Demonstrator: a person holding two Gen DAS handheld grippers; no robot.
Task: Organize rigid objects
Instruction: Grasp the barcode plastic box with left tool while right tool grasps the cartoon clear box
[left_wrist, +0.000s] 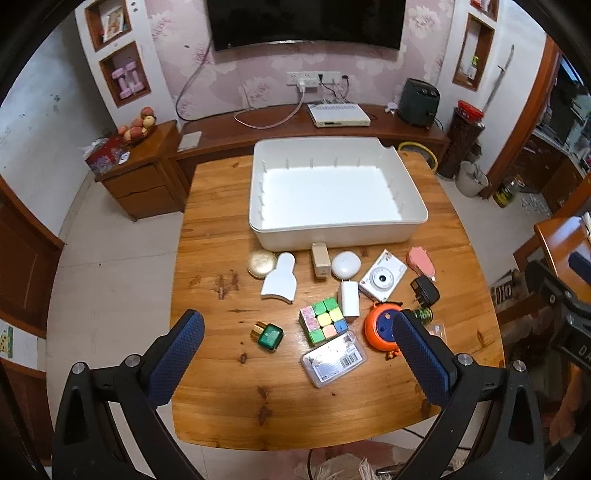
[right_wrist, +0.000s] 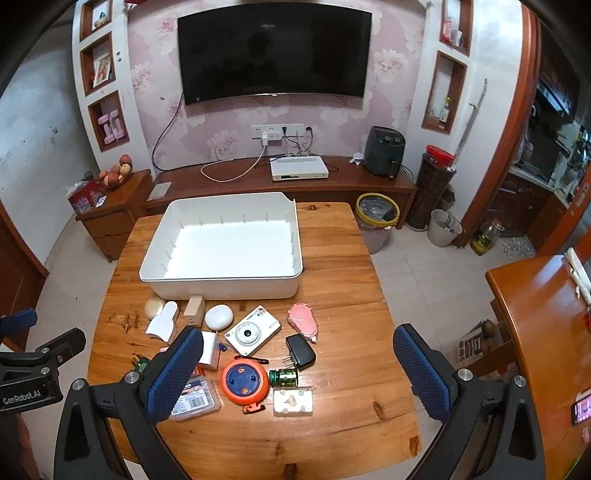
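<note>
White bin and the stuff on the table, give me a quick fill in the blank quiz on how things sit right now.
1. The white bin holds ____ objects.
2. The camera lies with its lens facing ____.
3. Both grippers' jaws are ____.
4. The puzzle cube rests on the ____.

Missing words: no; up; open; table

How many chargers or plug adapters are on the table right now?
2. A white charger sits just right of the cube, below the white pebble case. A black charger lies right of the camera. None looks hidden.
</note>
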